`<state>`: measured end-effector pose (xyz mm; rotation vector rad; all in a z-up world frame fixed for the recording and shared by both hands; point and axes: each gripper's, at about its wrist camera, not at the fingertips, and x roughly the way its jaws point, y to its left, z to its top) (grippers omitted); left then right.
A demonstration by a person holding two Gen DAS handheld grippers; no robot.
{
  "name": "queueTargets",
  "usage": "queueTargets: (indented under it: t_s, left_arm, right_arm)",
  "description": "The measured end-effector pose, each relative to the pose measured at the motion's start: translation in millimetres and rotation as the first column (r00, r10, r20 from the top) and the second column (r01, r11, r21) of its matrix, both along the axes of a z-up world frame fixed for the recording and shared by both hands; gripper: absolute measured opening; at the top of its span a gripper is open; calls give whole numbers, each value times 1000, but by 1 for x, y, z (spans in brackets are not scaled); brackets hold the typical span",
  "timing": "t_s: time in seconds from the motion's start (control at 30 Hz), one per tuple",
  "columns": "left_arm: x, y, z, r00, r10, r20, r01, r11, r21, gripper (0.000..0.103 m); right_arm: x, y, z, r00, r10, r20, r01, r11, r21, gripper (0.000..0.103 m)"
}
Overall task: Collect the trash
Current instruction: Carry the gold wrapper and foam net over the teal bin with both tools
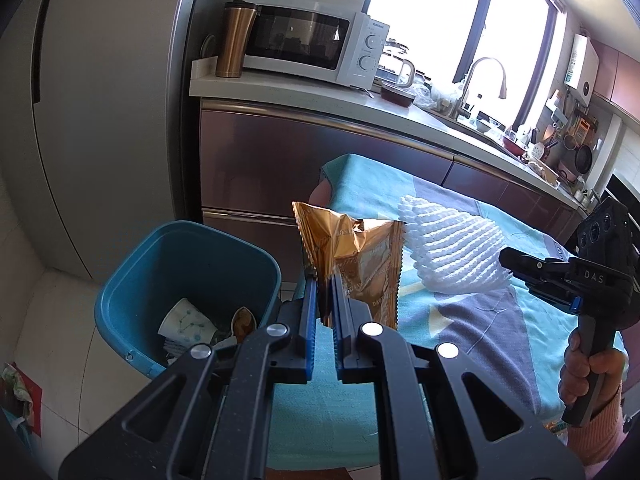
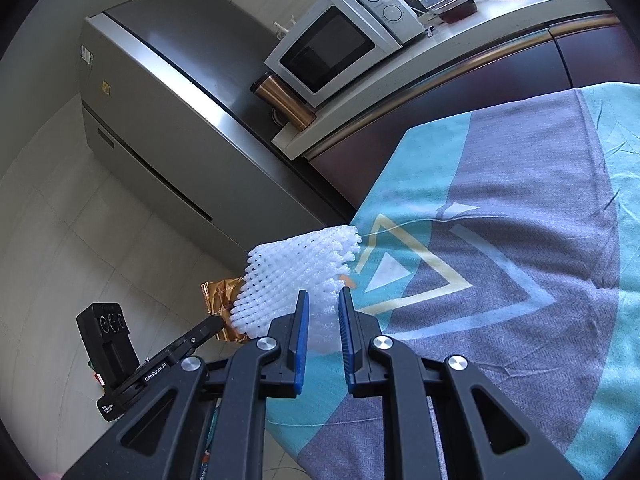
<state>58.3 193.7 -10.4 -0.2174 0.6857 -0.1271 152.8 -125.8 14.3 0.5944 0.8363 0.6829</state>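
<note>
Nearest us, our left gripper point(image 1: 326, 280) was clenched on the bottom edge of a gold snack wrapper point(image 1: 356, 256), which stood up crumpled from between its fingers point(image 1: 308, 300). Our right gripper point(image 2: 324, 300) was likewise clamped on a white foam fruit net point(image 2: 296, 276), pinching its near end while the rest jutted out past the fingers. Both pieces of trash hung in the air above the left edge of the surface, draped in a teal and grey tablecloth point(image 2: 520, 220), with the net just right of the wrapper.

Down to the left, on the tiled floor, stood the blue trash bin point(image 1: 120, 300), already holding a paper cup point(image 1: 186, 320) and some scraps. The wrapper was near the bin's right rim but not yet over its mouth, and the net lay further right, over the cloth.

We judged the risk plain: letting go too early would drop either piece onto the cloth or the floor beside the bin. The net is light and springy, so it might bounce off the rim or cling to a finger.

Beyond stood the microwave point(image 1: 308, 40) and a copper tumbler point(image 1: 236, 40).
</note>
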Motion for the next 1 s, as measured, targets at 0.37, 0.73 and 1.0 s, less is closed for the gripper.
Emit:
queueTargets:
  t_s: [0.37,0.73,1.0]
  left_arm:
    - [-2,16,2,999,40,2,-40,999,-3,7]
    - [-5,36,0,996,87,1,-87,996,-6,7]
    - [-6,49,-2,992,122,1,-122,992,2,7]
  right_arm:
    - [8,22,-2,999,37,-5,-38,999,-8,14]
    - [13,44,0,997,73,-4,-73,997,-20,14]
    - [17,57,-2,996,93,-8,-94,995,-27,14]
